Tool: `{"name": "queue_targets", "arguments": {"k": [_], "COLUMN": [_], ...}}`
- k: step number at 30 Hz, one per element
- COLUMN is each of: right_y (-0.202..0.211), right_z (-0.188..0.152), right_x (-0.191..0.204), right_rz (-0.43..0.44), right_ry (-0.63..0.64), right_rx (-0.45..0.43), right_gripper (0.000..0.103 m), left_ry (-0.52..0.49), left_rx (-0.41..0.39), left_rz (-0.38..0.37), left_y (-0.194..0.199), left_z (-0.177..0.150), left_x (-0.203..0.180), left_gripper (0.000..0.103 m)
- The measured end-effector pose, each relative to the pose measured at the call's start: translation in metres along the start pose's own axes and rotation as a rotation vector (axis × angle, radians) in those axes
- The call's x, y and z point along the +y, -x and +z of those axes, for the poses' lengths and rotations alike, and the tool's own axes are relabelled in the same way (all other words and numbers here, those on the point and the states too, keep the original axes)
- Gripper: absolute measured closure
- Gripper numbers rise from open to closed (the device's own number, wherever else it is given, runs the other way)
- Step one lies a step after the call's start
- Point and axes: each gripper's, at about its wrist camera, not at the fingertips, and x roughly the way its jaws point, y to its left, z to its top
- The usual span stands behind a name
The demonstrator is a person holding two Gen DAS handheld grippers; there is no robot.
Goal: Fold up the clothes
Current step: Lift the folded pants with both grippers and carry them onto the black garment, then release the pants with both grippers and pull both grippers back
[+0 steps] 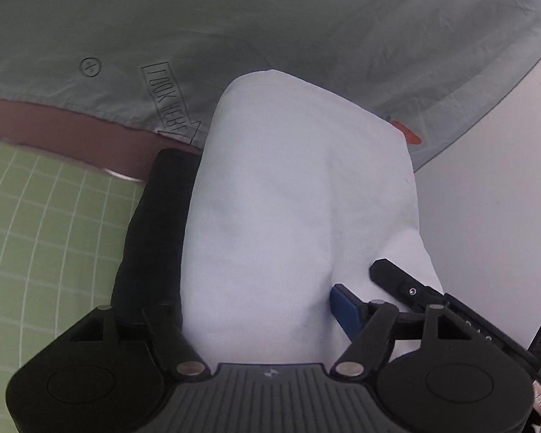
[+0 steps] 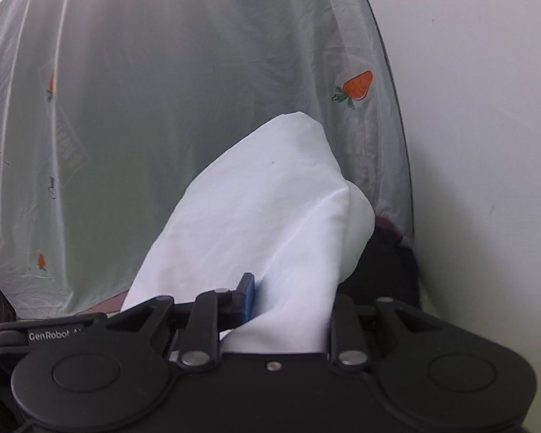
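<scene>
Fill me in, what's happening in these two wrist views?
A person is mid-fold with two handheld grippers. The left gripper and the right gripper each pinch a bunch of the white garment, lifted above a pale sheet printed with carrots. The two grippers sit close together: the right one's frame shows at the edge of the left view. A green gridded mat lies off to the side. The fold isn't laid down yet.
</scene>
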Motion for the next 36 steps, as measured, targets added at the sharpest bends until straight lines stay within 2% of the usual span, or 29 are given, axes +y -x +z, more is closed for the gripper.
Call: {"name": "queue_targets", "arguments": {"k": [2,4,6,9,12,14,17,19,22,26,31,36], "right_y": [-0.040,-0.074,-0.092,-0.084,-0.063,-0.048,-0.023,-0.009,0.022,0.065,0.124,0.167], "right_z": [0.003,-0.009,-0.030,-0.057,-0.075,-0.085,-0.106,-0.118,-0.130,-0.138,-0.135,-0.147], "right_x": [-0.014,-0.021,-0.025,-0.024,-0.017,-0.011,0.005,0.015,0.031,0.050,0.067,0.080], "right_rz": [-0.098,-0.217,-0.292,-0.306,-0.330,-0.329,-0.319,-0.317,-0.323,-0.325,-0.316,-0.321], "right_ry": [0.052,0.128,0.178,0.129,0.071,0.031,0.037,0.038,0.078,0.107,0.082,0.050], "right_rx": [0.044,0.102,0.132,0.089,0.075,0.083,0.150,0.198,0.201,0.175,0.098,0.073], "right_gripper": [0.053,0.047,0.046,0.039,0.029,0.027,0.025,0.025,0.025,0.018,0.002,0.000], "left_ry": [-0.062,-0.123,-0.124,-0.127,-0.190,-0.255,-0.334,-0.352,-0.344,-0.375,-0.401,-0.457], "left_rx": [-0.008,-0.017,-0.019,-0.016,-0.007,0.005,0.048,0.054,0.046,-0.026,-0.194,-0.230], "left_rz": [0.036,0.072,0.046,0.030,0.054,0.082,0.109,0.120,0.131,0.135,0.126,0.110], "left_y": [-0.027,-0.055,-0.063,-0.053,-0.041,-0.032,-0.017,-0.002,0.027,0.073,0.140,0.179], "left_z": [0.015,0.031,0.028,0.013,0.001,-0.011,-0.038,-0.051,-0.062,-0.073,-0.090,-0.108], "left_x": [-0.011,-0.022,-0.016,-0.006,-0.013,-0.019,-0.023,-0.022,-0.019,-0.025,-0.041,-0.055], "left_gripper": [0.020,0.021,0.015,0.010,0.009,0.009,0.009,0.009,0.009,0.008,0.000,0.000]}}
